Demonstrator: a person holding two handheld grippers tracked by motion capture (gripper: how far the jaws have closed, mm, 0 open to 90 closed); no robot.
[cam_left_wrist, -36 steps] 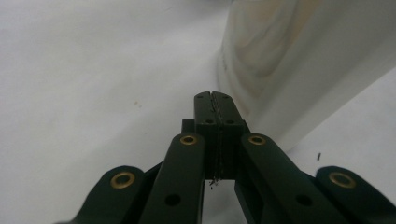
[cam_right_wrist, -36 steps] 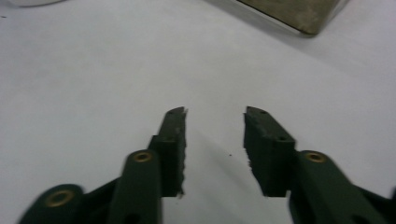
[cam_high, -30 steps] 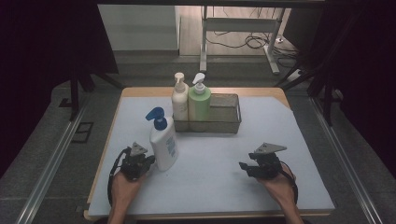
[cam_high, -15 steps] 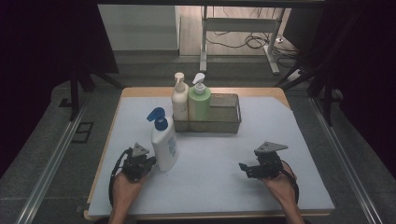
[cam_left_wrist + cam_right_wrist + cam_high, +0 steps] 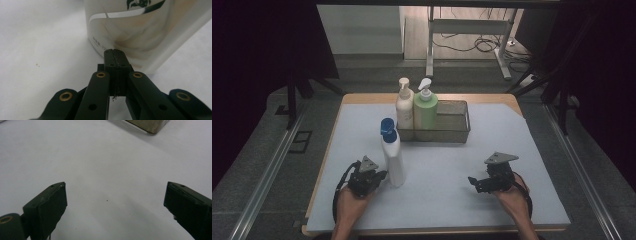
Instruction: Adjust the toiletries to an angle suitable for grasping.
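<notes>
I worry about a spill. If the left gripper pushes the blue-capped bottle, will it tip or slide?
The bottle is tall and narrow on a small base, so a high push would probably tip it. Its glossy wall looks slippery. The shut left gripper points low, so sliding seems likelier.

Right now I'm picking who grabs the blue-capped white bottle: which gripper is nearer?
Left. The left gripper sits right beside the white bottle, jaws shut; the right gripper is far across the mat, open.

Glossy white plastic bottle; metal mesh basket; matt pale table cover; wooden table edge
</notes>
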